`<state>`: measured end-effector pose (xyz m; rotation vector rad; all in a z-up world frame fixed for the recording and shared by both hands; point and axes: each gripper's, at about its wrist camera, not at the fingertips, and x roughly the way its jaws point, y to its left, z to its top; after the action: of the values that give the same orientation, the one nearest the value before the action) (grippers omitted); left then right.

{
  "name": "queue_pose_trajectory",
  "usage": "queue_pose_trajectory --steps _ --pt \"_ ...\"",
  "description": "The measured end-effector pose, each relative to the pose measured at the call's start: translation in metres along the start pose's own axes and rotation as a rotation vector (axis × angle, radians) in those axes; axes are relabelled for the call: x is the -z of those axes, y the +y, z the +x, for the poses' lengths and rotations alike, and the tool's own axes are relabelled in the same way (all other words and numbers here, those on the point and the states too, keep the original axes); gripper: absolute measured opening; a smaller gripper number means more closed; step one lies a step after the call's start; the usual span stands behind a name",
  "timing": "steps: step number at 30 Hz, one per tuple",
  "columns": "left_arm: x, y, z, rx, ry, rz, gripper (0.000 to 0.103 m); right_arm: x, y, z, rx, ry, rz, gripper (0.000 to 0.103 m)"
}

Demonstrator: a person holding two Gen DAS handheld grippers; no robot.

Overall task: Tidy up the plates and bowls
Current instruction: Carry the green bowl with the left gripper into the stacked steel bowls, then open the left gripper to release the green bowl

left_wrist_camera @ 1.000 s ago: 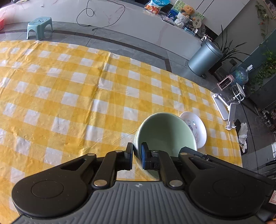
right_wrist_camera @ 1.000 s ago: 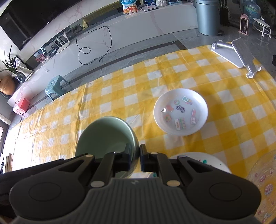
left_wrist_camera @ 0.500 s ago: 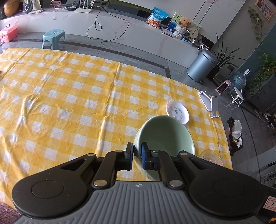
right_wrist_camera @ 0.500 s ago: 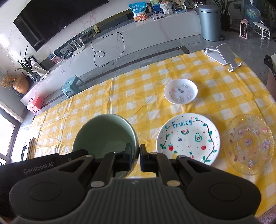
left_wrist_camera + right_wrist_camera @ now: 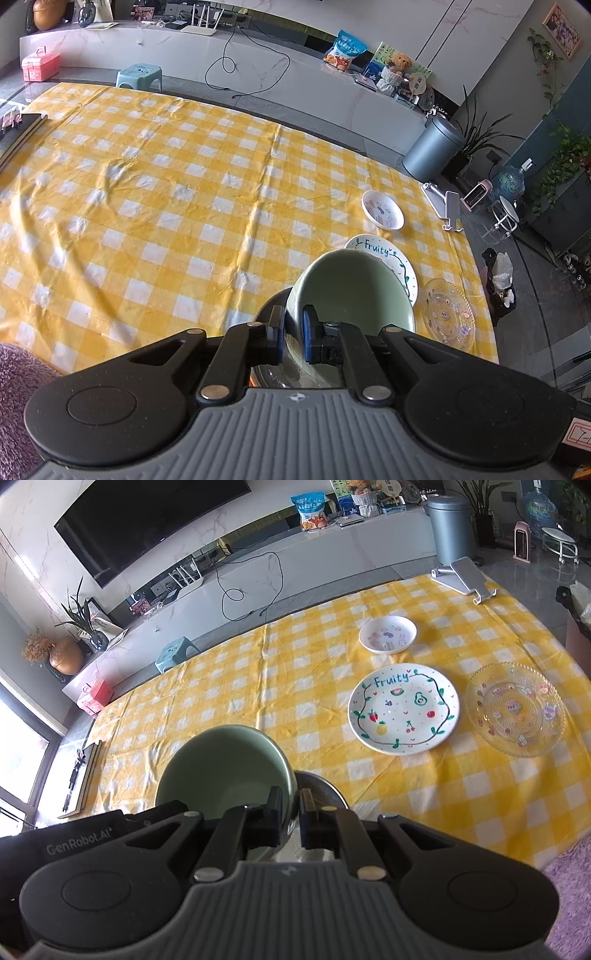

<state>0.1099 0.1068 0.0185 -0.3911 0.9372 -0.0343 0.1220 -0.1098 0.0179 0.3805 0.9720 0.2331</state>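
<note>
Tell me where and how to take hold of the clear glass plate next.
Grip the clear glass plate by its raised scalloped rim, probably the near edge, one tool finger above and one below. It lies flat on the tablecloth, clear of the Fruity plate, so come in low from the table's front edge.

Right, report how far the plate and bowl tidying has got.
Nothing looks stacked yet. In hand: both claws, left claw and right claw, grip opposite rims of the pale green ceramic bowl, above a metal bowl. Left: the small white sticker bowl, white "Fruity" plate and clear glass plate lie separately.
</note>
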Motion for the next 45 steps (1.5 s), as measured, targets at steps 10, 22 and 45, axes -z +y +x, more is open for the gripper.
queue_pose_trajectory --steps 10,22,45 --pt "0.023 0.011 0.017 0.007 0.037 -0.043 0.011 0.014 -0.006 0.014 0.038 0.024 -0.024 0.006" --pt "0.03 0.001 0.041 -0.043 0.063 0.05 0.011 0.017 -0.012 0.041 0.094 0.046 -0.082 0.005" --pt "0.035 -0.003 0.05 -0.071 0.058 0.125 0.011 0.019 -0.009 0.054 0.119 0.055 -0.142 0.01"
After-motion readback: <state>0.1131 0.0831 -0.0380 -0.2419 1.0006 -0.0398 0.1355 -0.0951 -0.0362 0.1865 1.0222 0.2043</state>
